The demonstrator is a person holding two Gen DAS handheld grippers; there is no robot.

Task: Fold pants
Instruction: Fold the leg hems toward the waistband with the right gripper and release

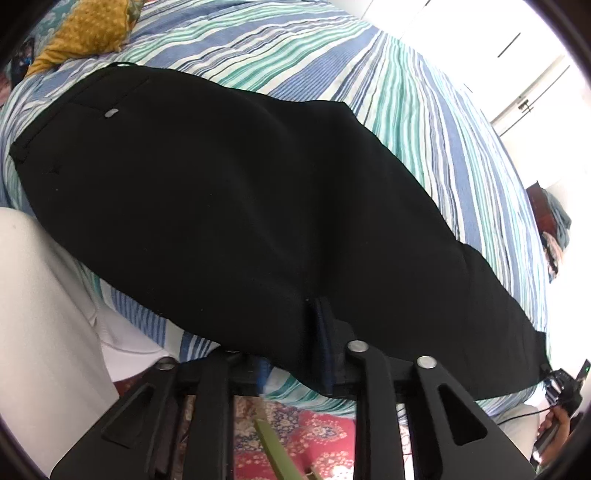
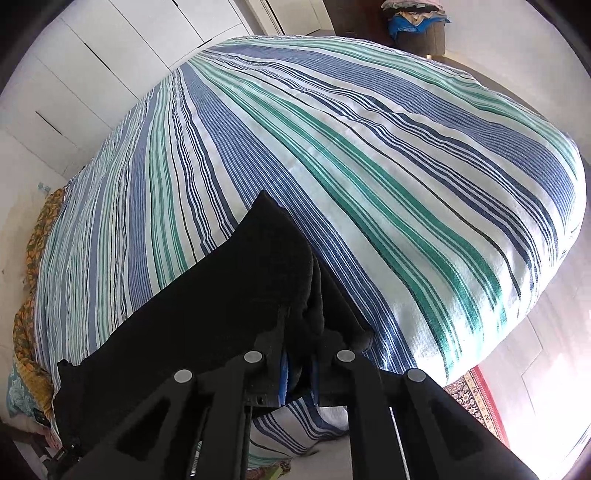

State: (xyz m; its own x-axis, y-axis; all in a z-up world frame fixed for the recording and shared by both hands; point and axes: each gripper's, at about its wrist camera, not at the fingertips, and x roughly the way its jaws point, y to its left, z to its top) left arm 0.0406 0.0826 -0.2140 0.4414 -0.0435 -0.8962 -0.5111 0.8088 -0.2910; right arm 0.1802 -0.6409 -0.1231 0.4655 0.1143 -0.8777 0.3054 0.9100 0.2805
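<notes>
Fingers (image 2: 284, 328) of both grippers pinch black pants (image 1: 240, 206) on a striped bedspread (image 2: 369, 166), yellow pillow (image 1: 88, 33) beyond.

Strong daylight; walls beyond the gripper are blown out. Black pants (image 1: 236, 206) are rendered detailless. Edges are bent and vignetted by fisheye.

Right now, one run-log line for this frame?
task: fold pants | black pants flat on striped bedspread | left gripper: fabric between jaws | right gripper: shut on pants edge
</notes>
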